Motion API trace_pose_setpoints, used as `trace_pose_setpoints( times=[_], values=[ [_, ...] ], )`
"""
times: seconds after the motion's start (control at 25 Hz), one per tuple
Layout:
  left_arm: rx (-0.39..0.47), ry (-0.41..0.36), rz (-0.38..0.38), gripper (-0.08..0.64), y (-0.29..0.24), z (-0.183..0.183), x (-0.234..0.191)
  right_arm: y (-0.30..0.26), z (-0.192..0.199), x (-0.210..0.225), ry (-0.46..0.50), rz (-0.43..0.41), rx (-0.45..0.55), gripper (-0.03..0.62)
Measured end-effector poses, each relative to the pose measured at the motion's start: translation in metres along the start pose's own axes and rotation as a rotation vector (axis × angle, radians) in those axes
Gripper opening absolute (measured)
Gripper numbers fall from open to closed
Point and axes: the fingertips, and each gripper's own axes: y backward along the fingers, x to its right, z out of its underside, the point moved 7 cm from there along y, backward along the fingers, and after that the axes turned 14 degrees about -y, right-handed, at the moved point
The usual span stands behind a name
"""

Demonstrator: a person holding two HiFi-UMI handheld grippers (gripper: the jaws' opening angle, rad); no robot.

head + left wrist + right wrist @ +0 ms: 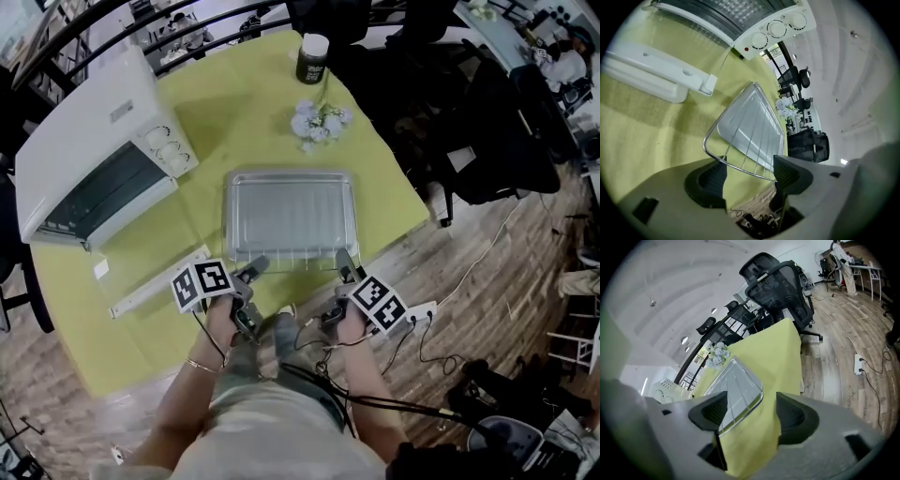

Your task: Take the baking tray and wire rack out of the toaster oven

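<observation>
The silver baking tray [289,214] lies on the yellow tablecloth with the wire rack [291,262] on top of it, out in front of the white toaster oven [89,150]. The oven's glass door hangs open, its white handle [155,281] low on the table. My left gripper [255,269] is at the rack's near left corner, jaws open; in the left gripper view the rack's front wire [740,166] crosses between the pads of the left gripper [750,173]. My right gripper [345,265] is open at the near right corner, and that corner of the tray [738,385] sits between the pads of the right gripper [752,412].
A dark jar with a white lid [312,58] and a bunch of white flowers [319,120] stand beyond the tray. The round table's edge [412,225] drops to a wood floor at the right, with office chairs [780,287] and a power strip [422,309] there.
</observation>
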Motion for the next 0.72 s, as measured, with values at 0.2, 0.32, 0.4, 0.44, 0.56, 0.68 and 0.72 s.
trace_pose_setpoints(
  times=[0.2,0.32,0.4,0.44,0.56,0.68,0.72],
  values=[
    [-0.063,-0.009,-0.034,0.287,0.005,0.013,-0.007,0.006,0.004,0.003,-0.002,0.001,0.005,0.325],
    [-0.077,-0.013,-0.028,0.287,0.009,0.017,-0.008,0.008,0.005,0.007,-0.007,0.003,0.010,0.325],
    [-0.080,-0.015,-0.023,0.287,0.011,0.020,-0.008,0.010,0.007,0.011,-0.014,0.005,0.012,0.325],
    [-0.081,-0.014,-0.019,0.287,0.012,0.022,-0.009,0.011,0.009,0.012,-0.017,0.006,0.012,0.325],
    [-0.079,0.000,-0.005,0.287,0.014,0.026,-0.012,0.012,0.015,0.016,-0.024,0.008,0.013,0.322],
    [-0.077,0.007,0.003,0.287,0.019,0.032,-0.013,0.016,0.018,0.018,-0.025,0.008,0.015,0.318],
    [-0.075,0.008,0.006,0.287,0.021,0.034,-0.013,0.018,0.018,0.018,-0.023,0.007,0.017,0.316]
  ],
)
